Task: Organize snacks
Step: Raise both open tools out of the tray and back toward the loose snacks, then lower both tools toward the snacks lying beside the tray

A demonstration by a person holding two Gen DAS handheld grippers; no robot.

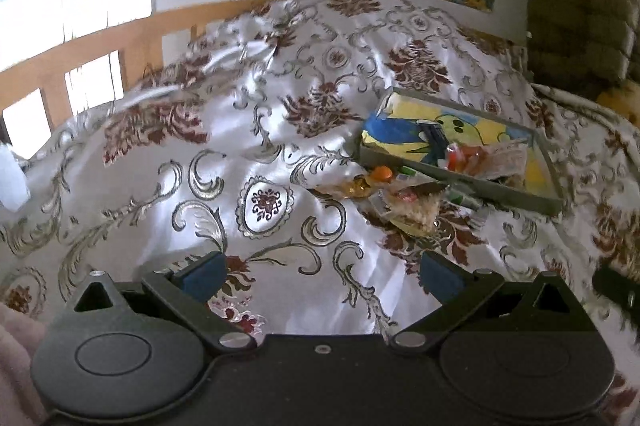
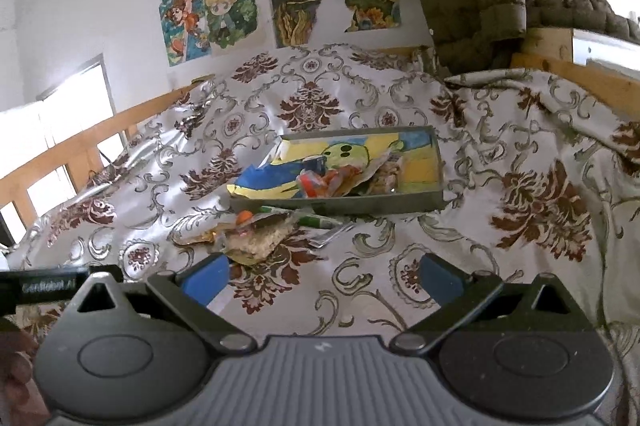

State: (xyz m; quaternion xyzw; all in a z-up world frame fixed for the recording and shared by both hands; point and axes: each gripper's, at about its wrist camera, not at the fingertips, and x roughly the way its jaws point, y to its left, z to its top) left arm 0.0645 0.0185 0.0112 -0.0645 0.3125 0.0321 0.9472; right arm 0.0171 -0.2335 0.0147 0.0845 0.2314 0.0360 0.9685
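- Shallow grey rectangular tray with a cartoon-printed floor (image 2: 436, 203) resting on the satin floral bedspread (image 2: 400, 97), at 12 o'clock from the right gripper (image 2: 324, 278).
- Several crinkled snack wrappers (image 2: 344, 177) already inside the tray, toward its near wall.
- Loose pile of wrapped snacks (image 2: 256, 238) on the bedspread, just outside the near wall, at 11 o'clock from the right gripper; at 1 o'clock from the left gripper (image 1: 320, 274) (image 1: 404, 201).
- Both sets of jaws spread wide, empty, well short of the pile.
- Judged handling: light, soft, crackly film packets; slippery, easily crushed.
- Best hold judged: pinch a flat sealed edge, gently; soft bedding likely to give underneath.
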